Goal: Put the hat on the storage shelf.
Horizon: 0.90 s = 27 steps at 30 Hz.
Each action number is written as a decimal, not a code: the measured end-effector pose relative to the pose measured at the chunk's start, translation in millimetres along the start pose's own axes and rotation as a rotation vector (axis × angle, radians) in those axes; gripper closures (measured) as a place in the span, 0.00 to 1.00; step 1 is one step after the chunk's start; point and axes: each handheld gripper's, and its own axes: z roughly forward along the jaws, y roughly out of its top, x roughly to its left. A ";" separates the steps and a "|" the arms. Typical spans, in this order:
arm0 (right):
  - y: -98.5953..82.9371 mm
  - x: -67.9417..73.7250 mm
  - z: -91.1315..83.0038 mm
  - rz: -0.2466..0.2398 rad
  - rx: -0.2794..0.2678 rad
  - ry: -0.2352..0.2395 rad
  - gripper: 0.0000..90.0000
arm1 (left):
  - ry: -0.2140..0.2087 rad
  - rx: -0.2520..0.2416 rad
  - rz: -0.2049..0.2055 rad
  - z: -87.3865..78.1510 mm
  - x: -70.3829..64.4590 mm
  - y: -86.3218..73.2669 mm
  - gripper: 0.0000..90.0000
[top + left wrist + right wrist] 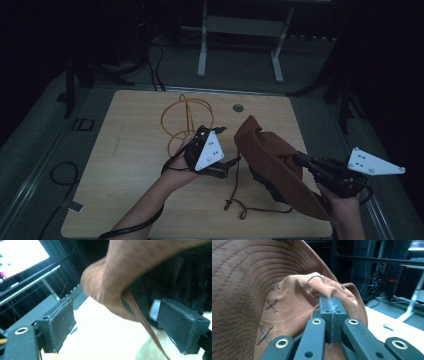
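Right tool (331, 315) pinched tight on brown leather hat (272, 160) crown, hat tilted above counter (130, 165). Left tool (125, 325) wide open, empty, straddling chin cord (147, 327). Thin pinch may slip; dangling cord may snag.

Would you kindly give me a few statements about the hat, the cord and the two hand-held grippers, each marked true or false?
1. The right hand-held gripper is shut on the crown of the brown hat. True.
2. The left hand-held gripper is clamped on the hat's brim. False: its jaws stand open, with the hat's chin cord passing between them.
3. An orange cable lies looped on the table. True.
4. The hat lies flat on the table, crown up. False: it is held tilted, brim raised.
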 end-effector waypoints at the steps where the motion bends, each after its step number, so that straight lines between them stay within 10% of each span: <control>1: 2.1 -0.9 -0.5 -0.001 0.002 -0.018 1.00 | 0.006 0.011 0.003 -2.8 -0.3 -0.8 0.14; 7: 12.4 -5.4 -3.4 -0.017 -0.013 -0.129 1.00 | 0.002 0.042 -0.051 -30.9 -0.3 -13.3 0.10; 12: 24.1 -9.1 -1.2 -0.036 -0.024 -0.209 1.00 | 0.010 0.166 -0.105 -53.7 -2.2 -37.4 0.03; 27: 81.1 -18.9 44.2 -0.137 -0.042 -0.336 1.00 | 0.071 0.271 -0.448 -105.0 -8.8 -139.1 0.03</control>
